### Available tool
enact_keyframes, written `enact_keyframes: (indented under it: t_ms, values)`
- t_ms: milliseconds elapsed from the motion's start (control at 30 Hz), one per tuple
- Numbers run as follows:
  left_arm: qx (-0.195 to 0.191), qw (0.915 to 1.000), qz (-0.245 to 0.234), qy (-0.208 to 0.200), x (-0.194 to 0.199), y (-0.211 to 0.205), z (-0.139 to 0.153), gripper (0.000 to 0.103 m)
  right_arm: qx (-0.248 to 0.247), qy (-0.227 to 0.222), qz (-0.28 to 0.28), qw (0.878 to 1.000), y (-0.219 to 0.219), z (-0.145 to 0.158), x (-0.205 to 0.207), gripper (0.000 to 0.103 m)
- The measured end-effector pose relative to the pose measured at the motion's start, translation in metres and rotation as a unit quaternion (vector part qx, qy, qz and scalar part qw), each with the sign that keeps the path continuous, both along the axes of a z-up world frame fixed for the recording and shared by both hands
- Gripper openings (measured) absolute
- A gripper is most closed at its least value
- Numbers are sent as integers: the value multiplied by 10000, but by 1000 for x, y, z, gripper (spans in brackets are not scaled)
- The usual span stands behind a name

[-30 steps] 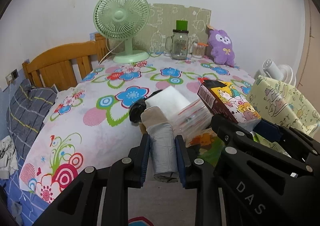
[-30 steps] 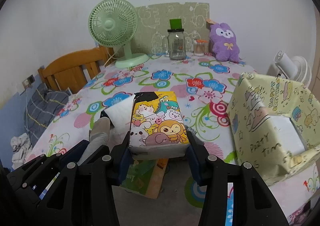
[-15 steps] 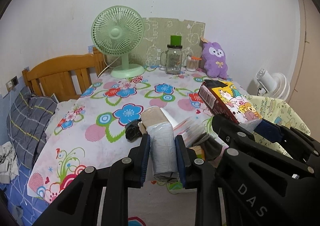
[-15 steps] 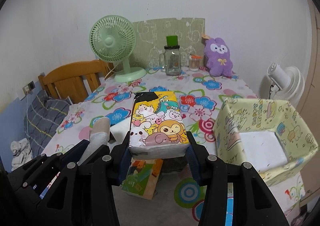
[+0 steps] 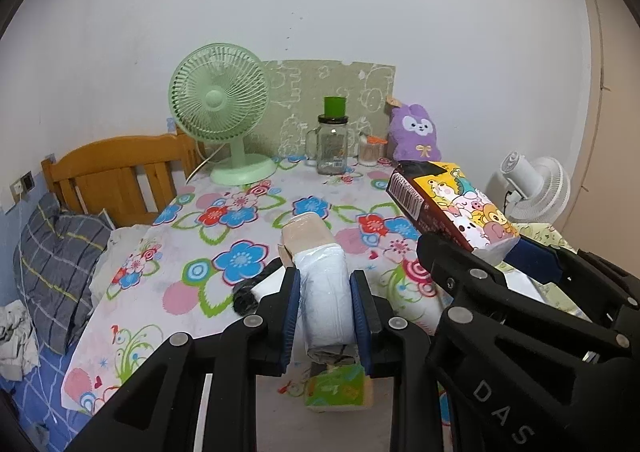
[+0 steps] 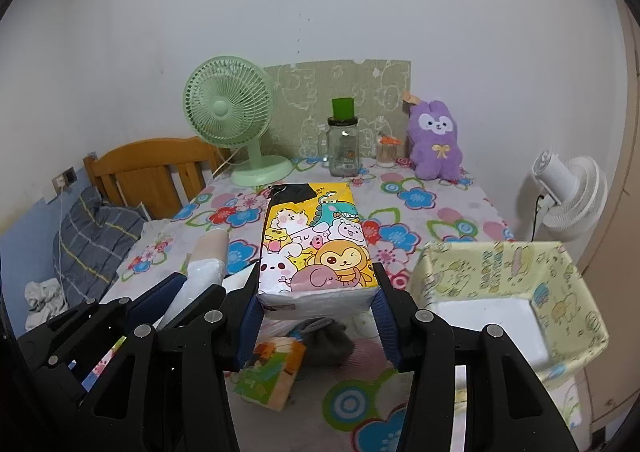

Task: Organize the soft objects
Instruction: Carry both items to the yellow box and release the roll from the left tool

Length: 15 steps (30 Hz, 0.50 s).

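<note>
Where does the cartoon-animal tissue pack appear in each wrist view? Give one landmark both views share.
Left wrist view: the tissue pack is right of centre, clamped in the right gripper.
Right wrist view: centre, the pack is between that gripper's pads.
Shared landmark: the green fan at the table's far edge.

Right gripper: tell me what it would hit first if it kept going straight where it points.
Probably the tablecloth ahead: the right gripper, shut on the cartoon pack, tilts downward. The jar stands farther back; depth is unclear.
</note>
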<state>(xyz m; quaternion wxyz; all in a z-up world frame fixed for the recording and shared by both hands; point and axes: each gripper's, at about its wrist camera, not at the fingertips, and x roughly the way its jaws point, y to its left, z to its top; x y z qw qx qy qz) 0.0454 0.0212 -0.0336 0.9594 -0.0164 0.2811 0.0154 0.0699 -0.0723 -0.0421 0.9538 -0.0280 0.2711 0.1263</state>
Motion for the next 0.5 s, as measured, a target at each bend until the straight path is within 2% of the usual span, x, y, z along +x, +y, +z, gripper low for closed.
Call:
enact_keyframes:
  t_ms: [500]
  values:
    - [-30,9986,-515,-83,24,-54,7,24,-19,-69,-370,9993,-52,13,12,53]
